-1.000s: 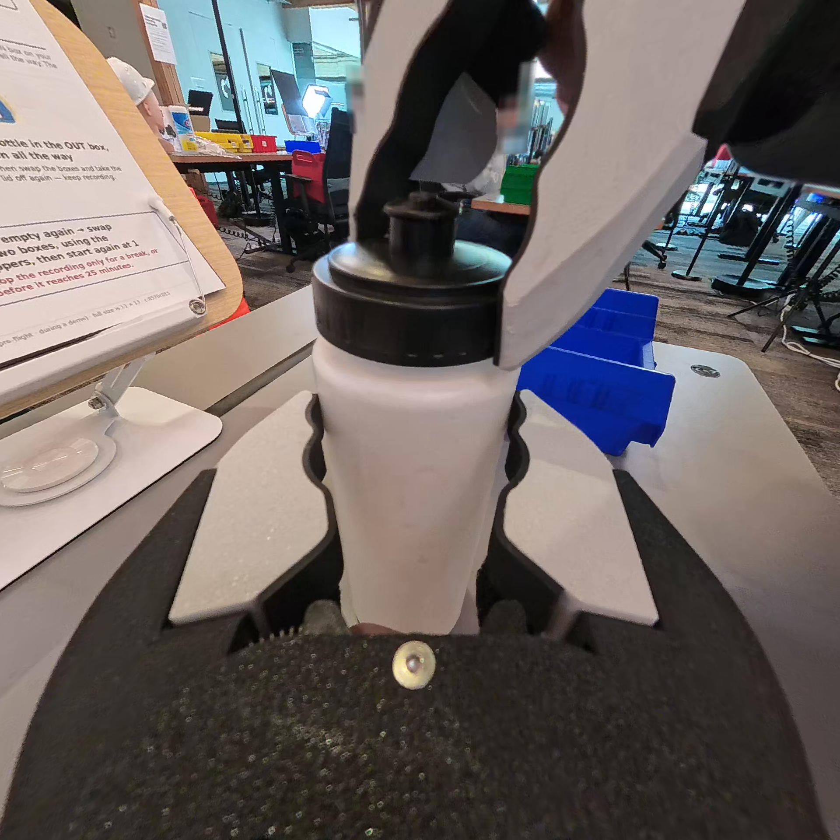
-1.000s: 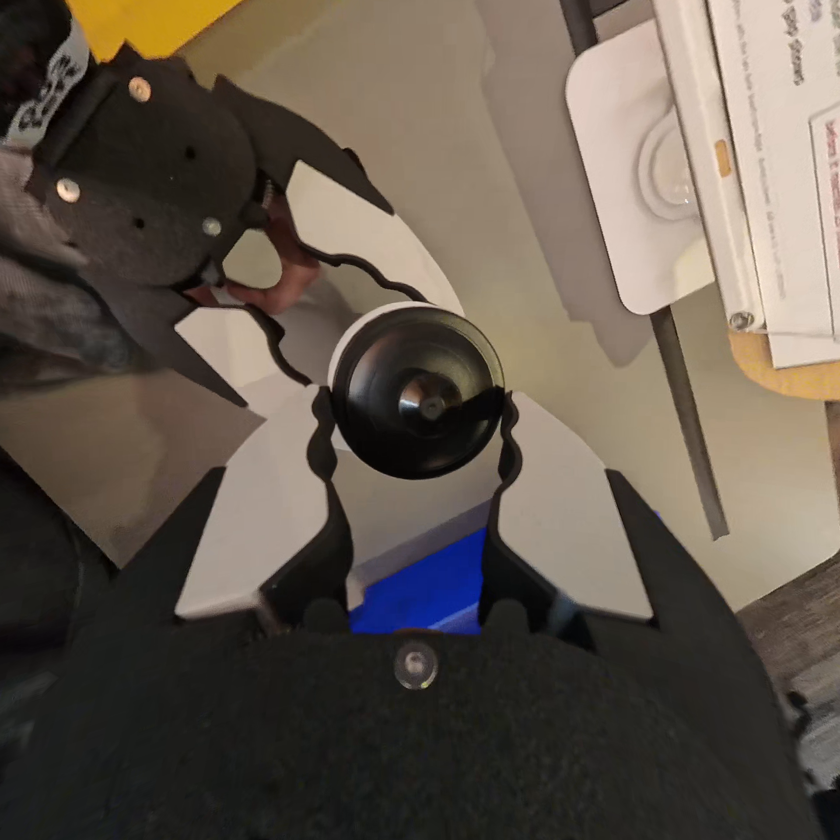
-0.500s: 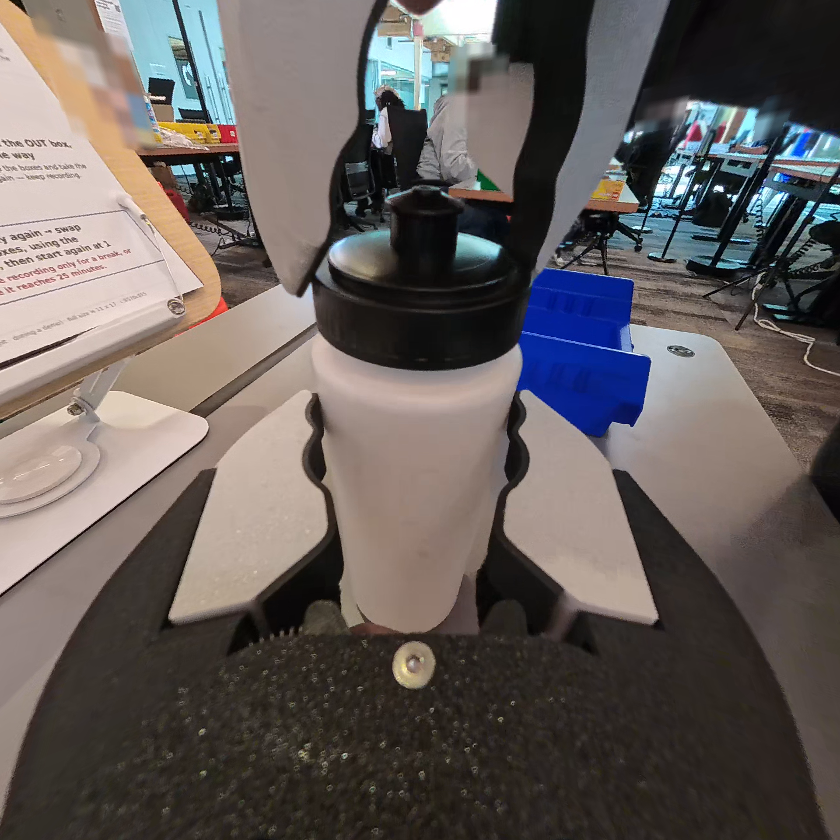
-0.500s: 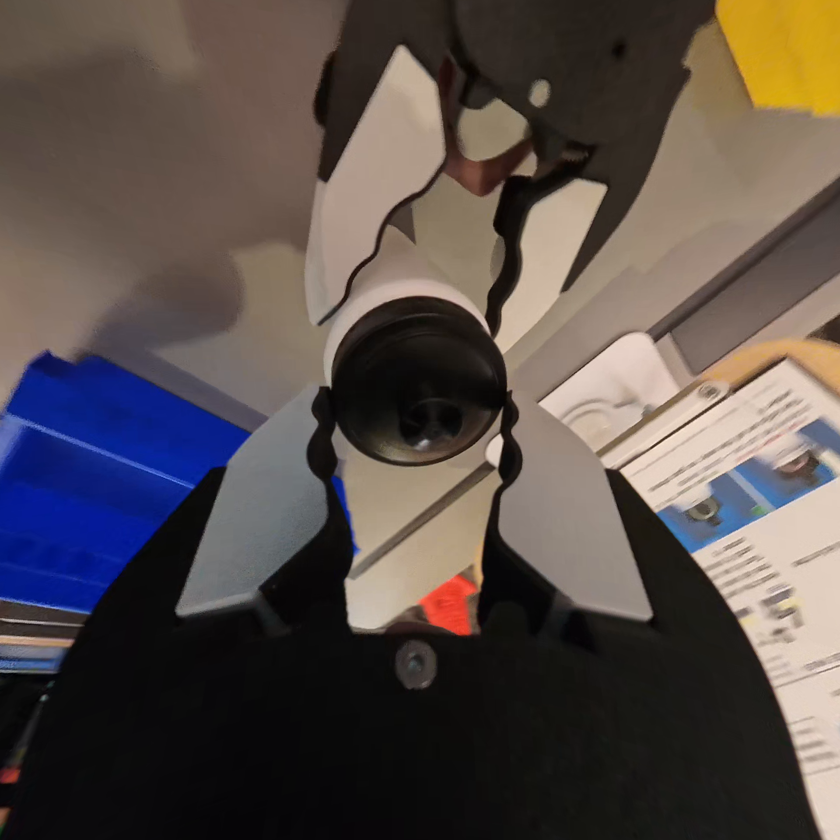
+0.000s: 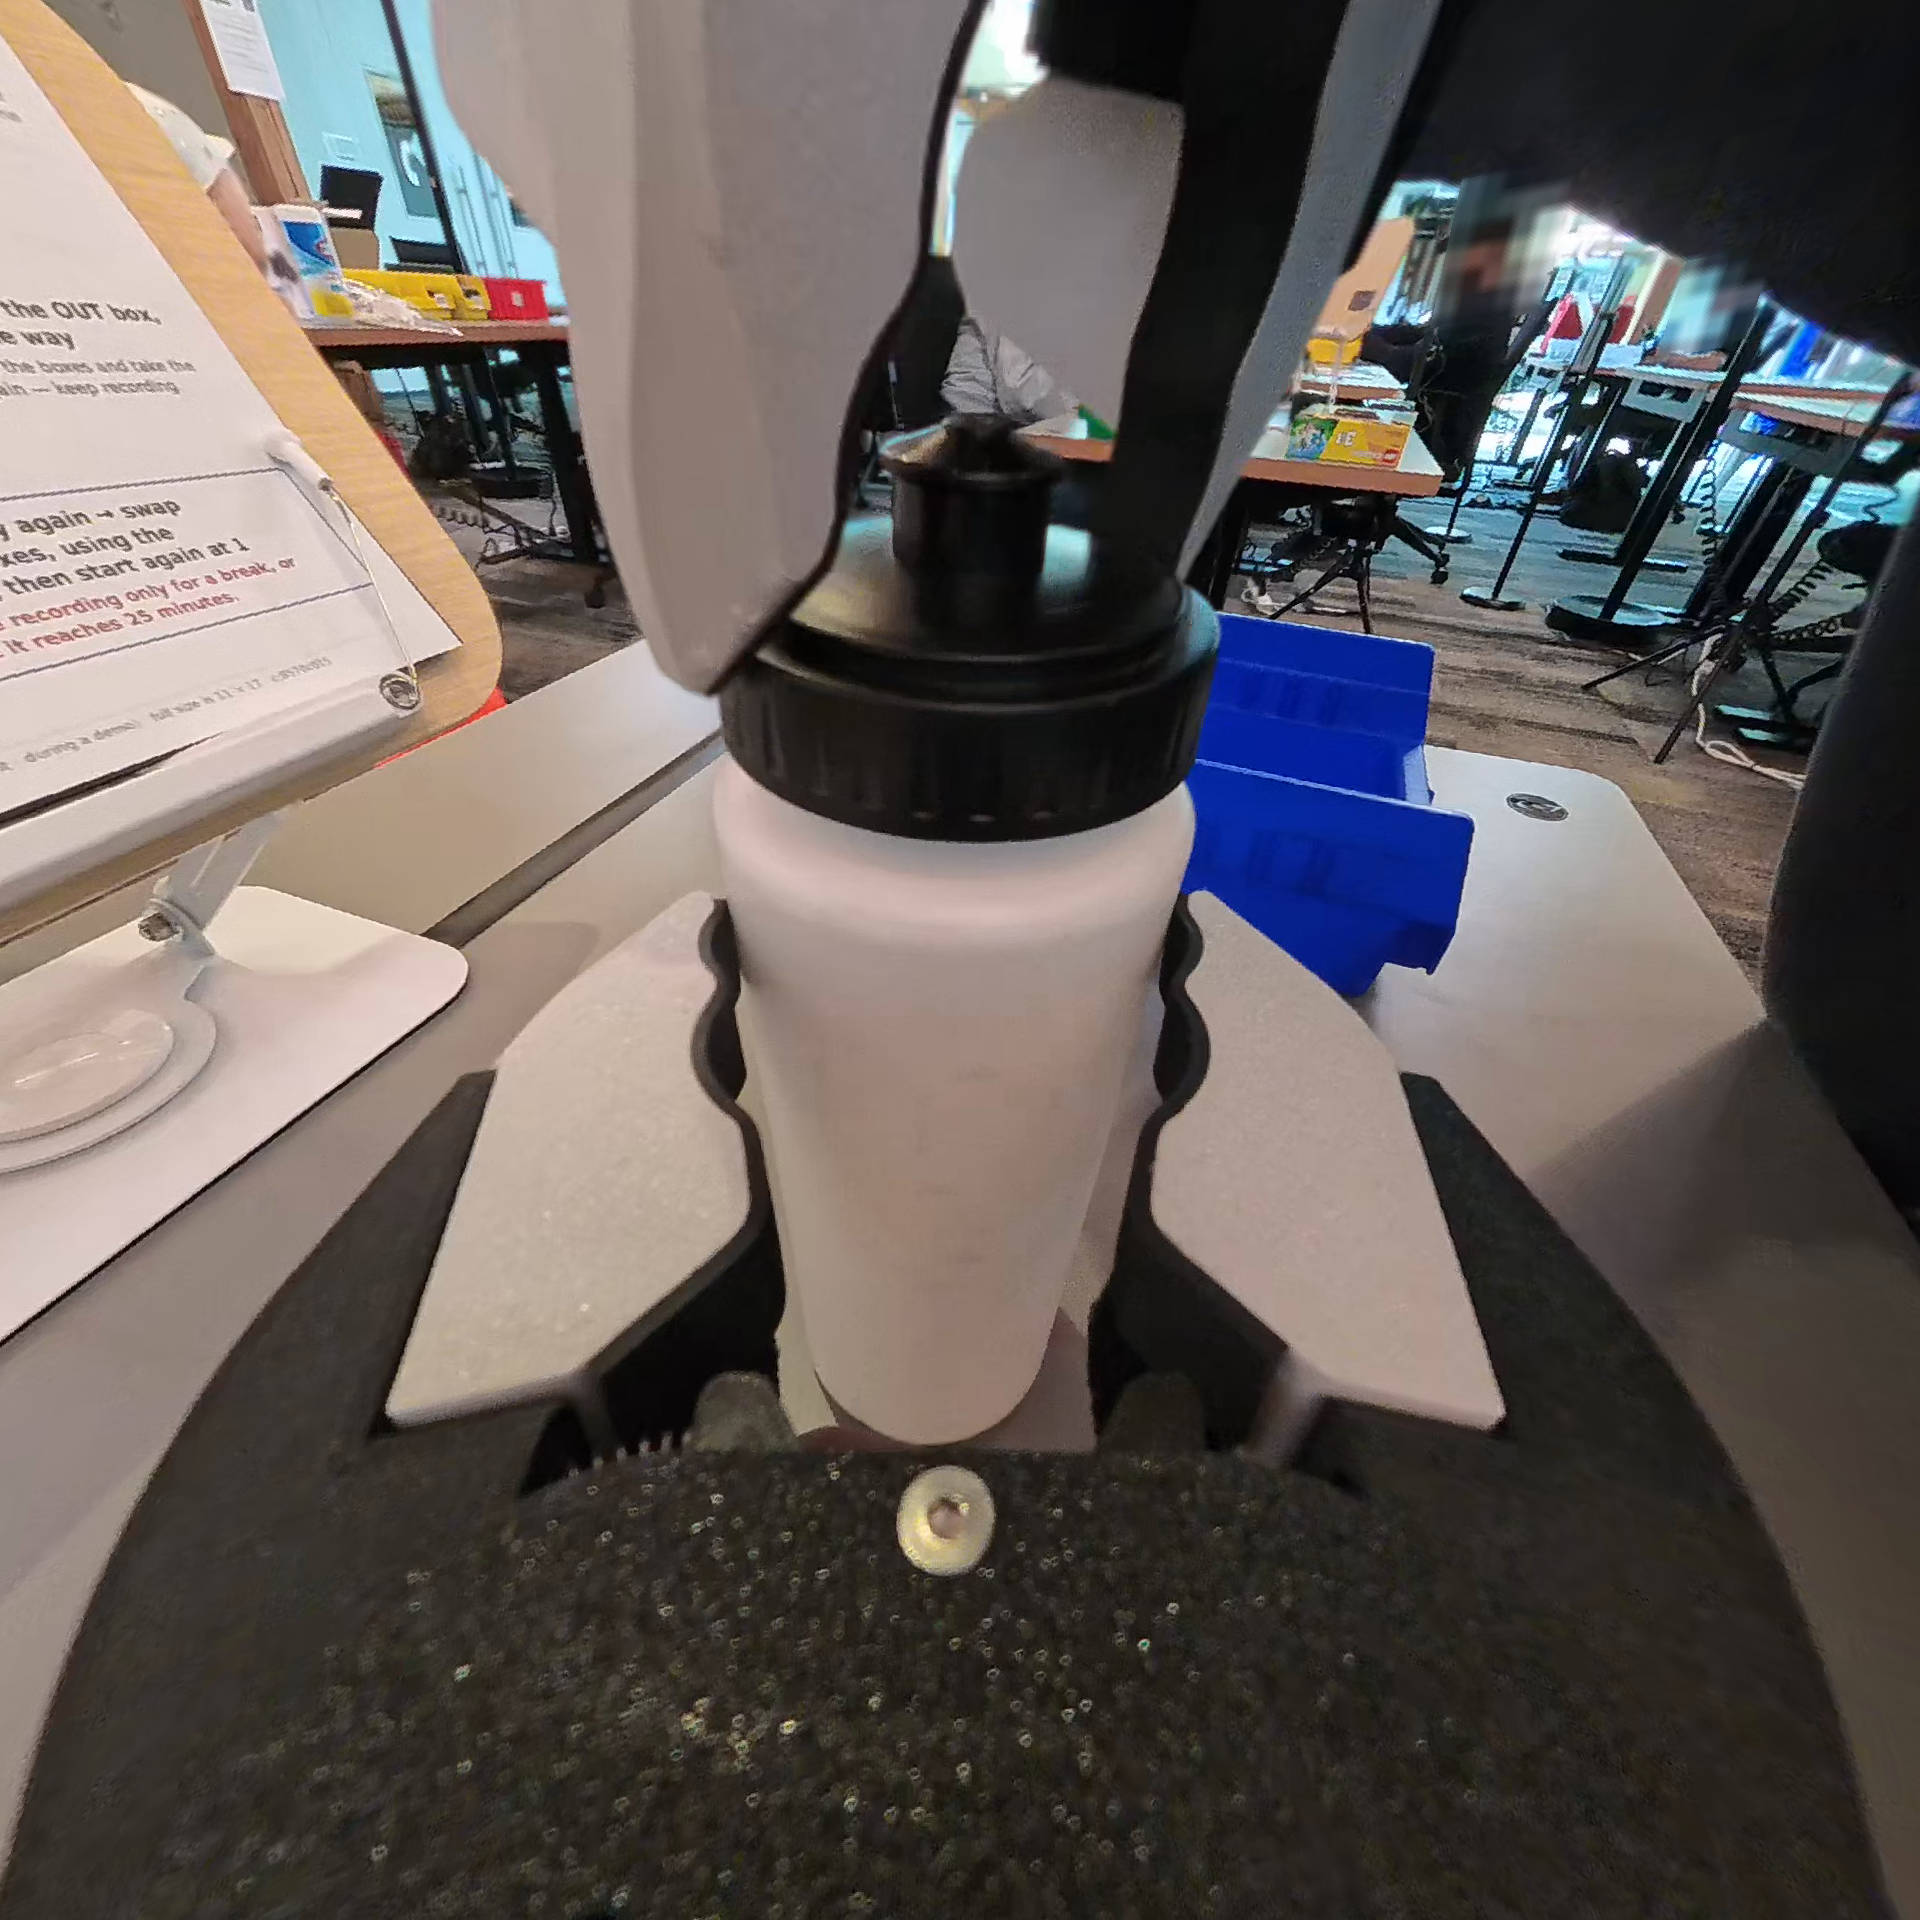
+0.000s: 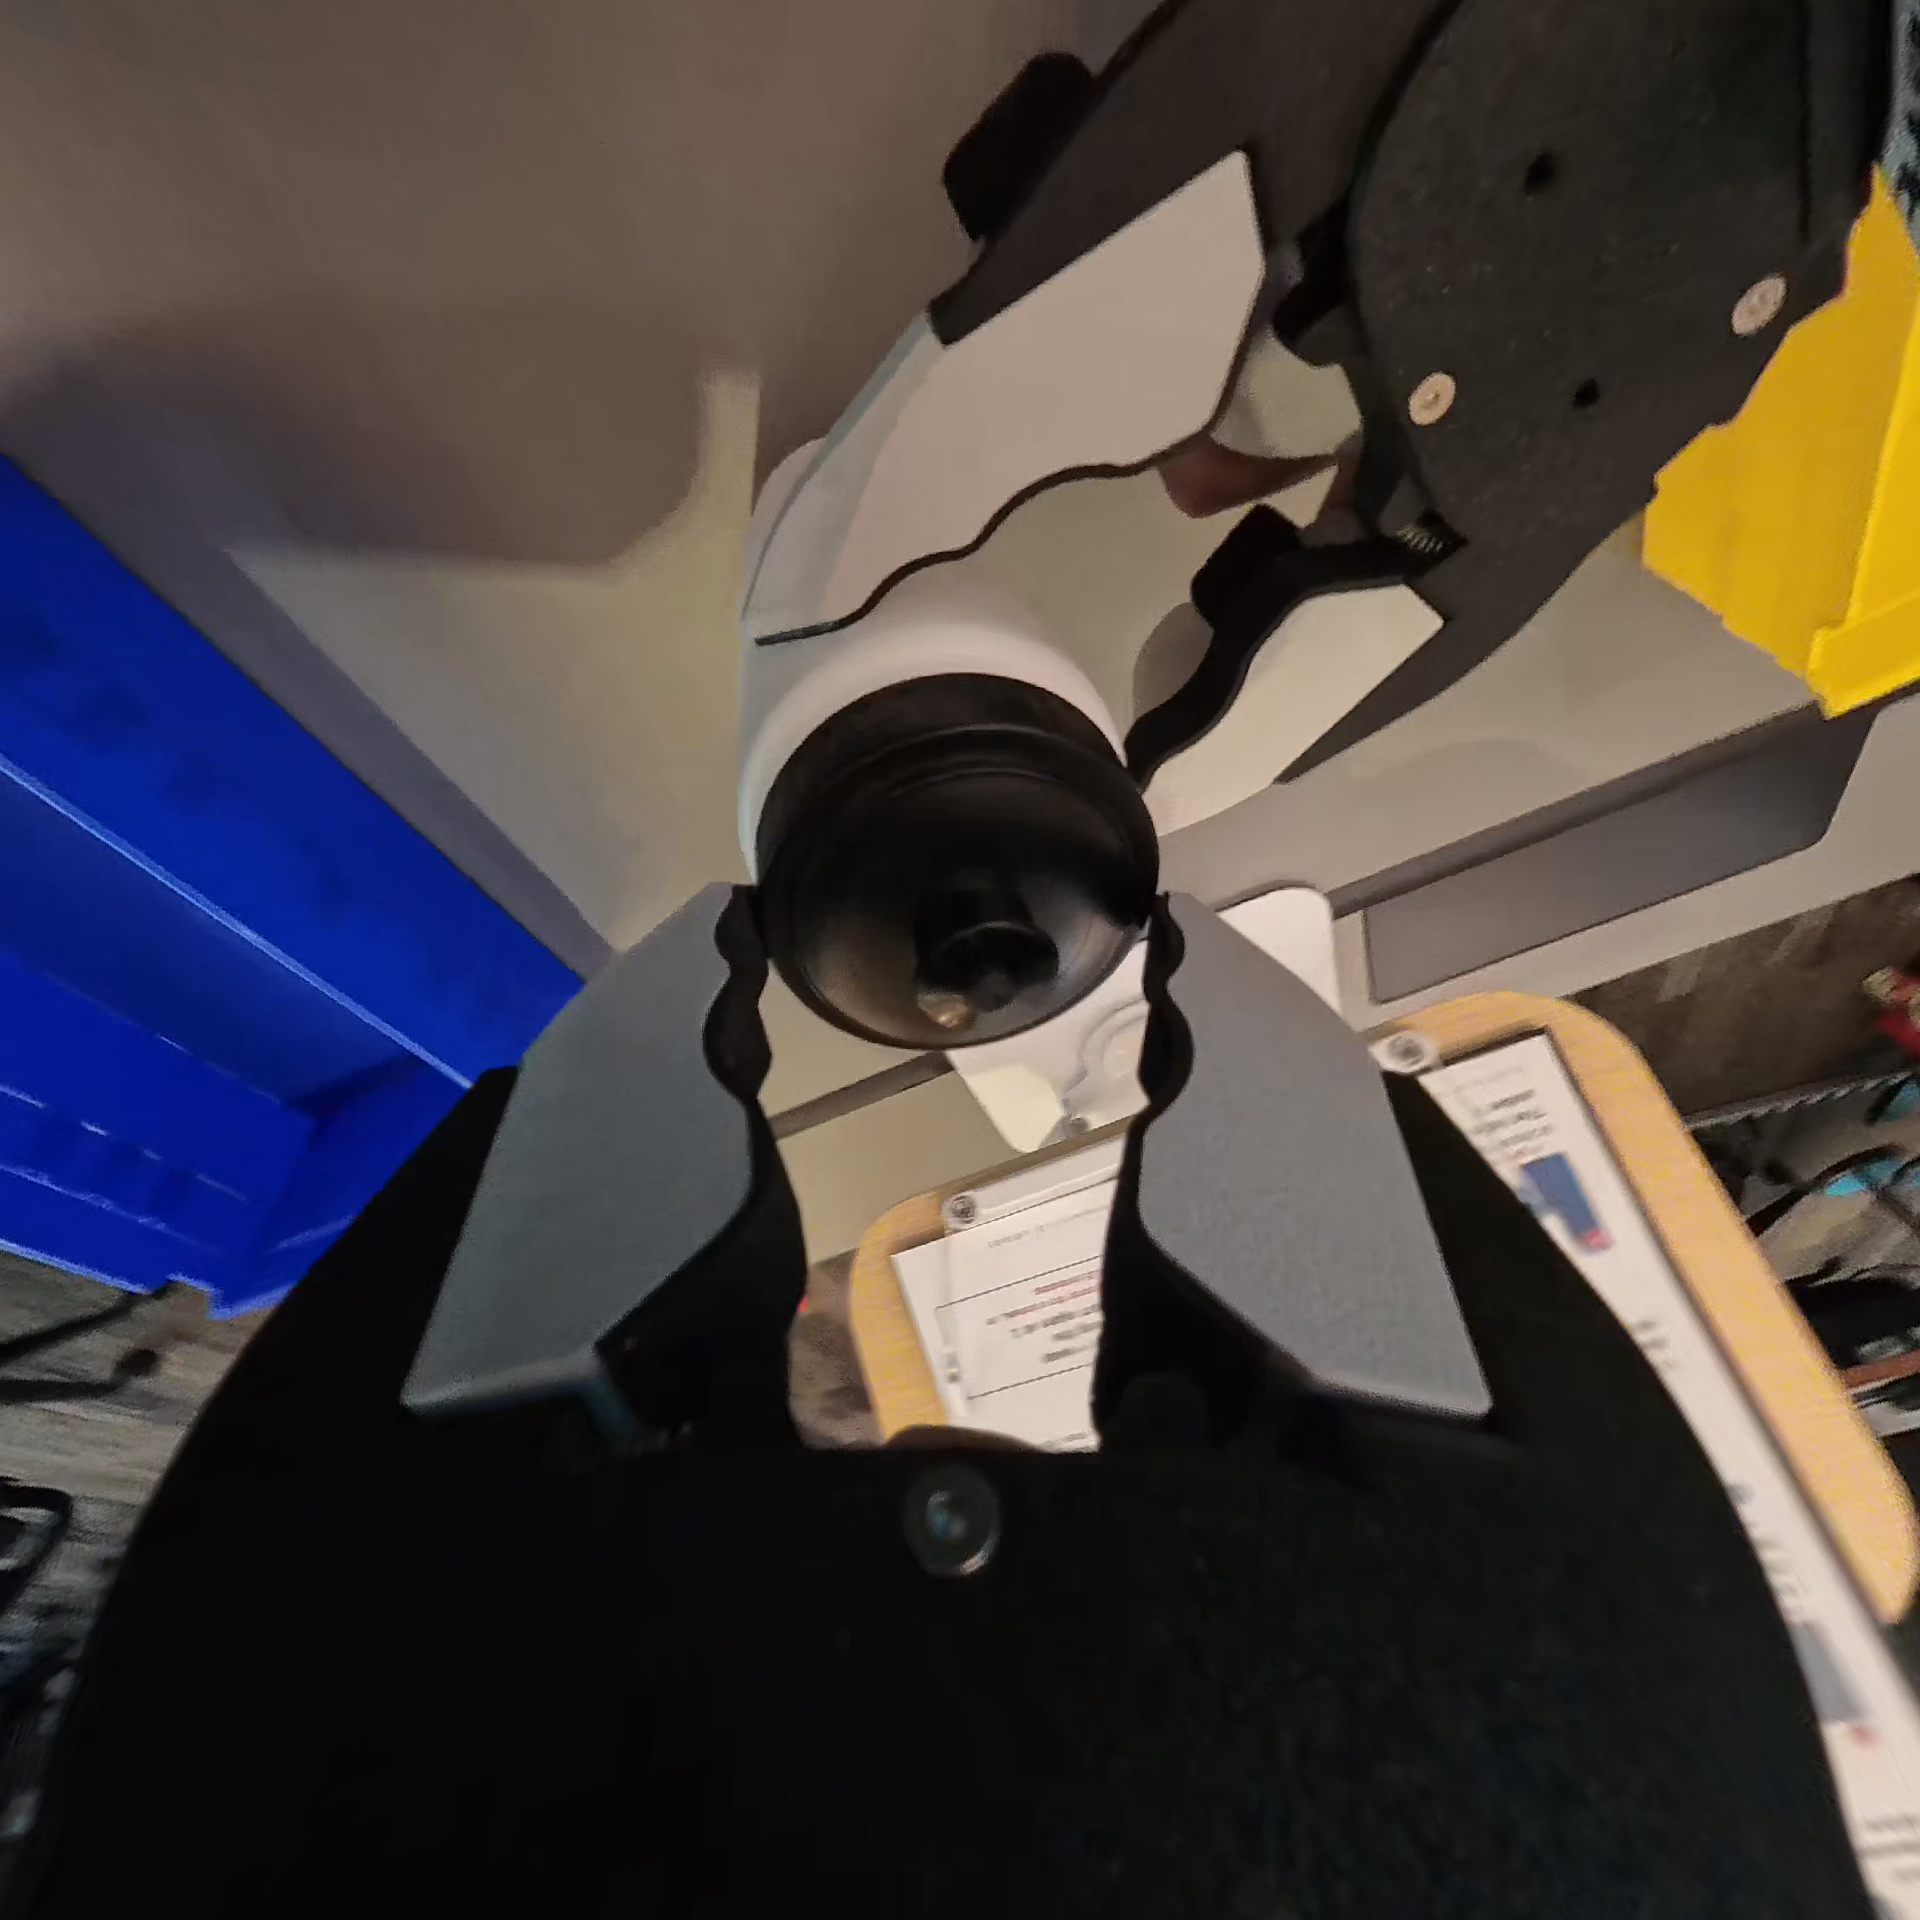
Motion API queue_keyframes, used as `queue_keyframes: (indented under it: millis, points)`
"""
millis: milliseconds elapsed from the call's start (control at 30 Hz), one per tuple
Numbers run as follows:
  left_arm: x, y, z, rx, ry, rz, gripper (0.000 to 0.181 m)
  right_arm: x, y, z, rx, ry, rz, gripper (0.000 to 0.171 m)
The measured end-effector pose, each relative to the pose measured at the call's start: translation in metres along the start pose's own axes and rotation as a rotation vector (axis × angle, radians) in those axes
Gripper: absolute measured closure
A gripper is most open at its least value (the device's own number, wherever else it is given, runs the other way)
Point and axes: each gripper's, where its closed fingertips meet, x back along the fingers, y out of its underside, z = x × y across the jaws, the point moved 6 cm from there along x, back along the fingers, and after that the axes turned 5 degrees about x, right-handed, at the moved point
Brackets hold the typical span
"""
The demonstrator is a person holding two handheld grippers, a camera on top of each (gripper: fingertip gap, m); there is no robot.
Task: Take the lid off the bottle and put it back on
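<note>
The white bottle (image 5: 956, 1091) stands upright between the two fingers of the left claw (image 5: 951, 997), which is pinching its body just under the lid; whether the bottle's base touches the bench (image 5: 1590, 935) cannot be told. The black lid (image 5: 966, 717) sits on the bottle's neck, its spout pointing up. The right claw (image 6: 948, 940) comes down from above, its fingers pressed against opposite sides of the lid's rim. What the bottle holds cannot be seen through its opaque wall.

Behind the bottle, toward the bench's far right edge, lies a blue bin (image 5: 1340, 810); the part of its inside that shows holds nothing. A yellow bin (image 6: 1808, 499) appears beside the left claw in the right wrist view, its inside hidden. At the bench's left edge stands a wooden board with printed sheets (image 5: 156, 540) on a white stand.
</note>
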Motion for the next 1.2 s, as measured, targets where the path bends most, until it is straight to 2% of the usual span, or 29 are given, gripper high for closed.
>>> queue_keyframes:
  millis: [33,133,200,333,400,500,600,767,800,833,867,1100,1200]
  points:
    - [-0.002,0.000,0.001,-0.003,-0.004,-0.003,0.103,0.002,0.000,-0.002,-0.054,-0.001,-0.003,0.102]
    - [-0.006,0.000,0.005,-0.001,0.002,-0.002,0.104,0.018,0.001,-0.005,-0.236,0.062,-0.002,0.087]
    - [-0.007,0.001,0.004,0.006,0.004,0.008,0.104,0.033,-0.001,-0.006,-0.396,0.119,0.045,0.086]
    - [-0.009,0.001,0.002,0.018,-0.012,0.034,0.104,0.055,-0.002,-0.001,-0.876,0.259,0.181,0.083]
    - [-0.010,0.001,0.002,0.023,-0.018,0.046,0.104,0.052,-0.003,-0.001,-1.156,0.260,0.288,0.091]
    - [-0.010,0.001,0.003,0.020,-0.025,0.047,0.104,0.035,0.006,-0.006,-1.522,0.262,0.311,0.091]
    - [-0.011,0.001,0.004,0.013,-0.032,0.043,0.104,0.016,0.012,-0.018,-1.694,0.237,0.231,0.086]
    - [-0.012,0.001,0.004,0.013,-0.038,0.043,0.104,-0.002,0.008,-0.023,-1.789,0.172,0.166,0.080]
    - [-0.012,0.001,0.005,0.013,-0.039,0.043,0.104,-0.002,0.006,-0.023,-1.821,0.125,0.184,0.086]
    - [-0.012,0.001,0.005,0.012,-0.038,0.043,0.104,-0.002,0.002,-0.021,-1.830,0.073,0.223,0.099]
    - [-0.012,0.001,0.005,0.011,-0.038,0.042,0.104,-0.002,0.002,-0.021,-1.830,0.058,0.209,0.100]
    - [-0.011,0.001,0.006,-0.008,-0.040,0.017,0.104,-0.001,0.001,-0.015,-1.539,-0.067,0.112,0.100]
    - [-0.010,0.001,0.005,-0.012,-0.037,0.013,0.104,-0.001,0.002,-0.012,-1.319,-0.128,0.088,0.100]
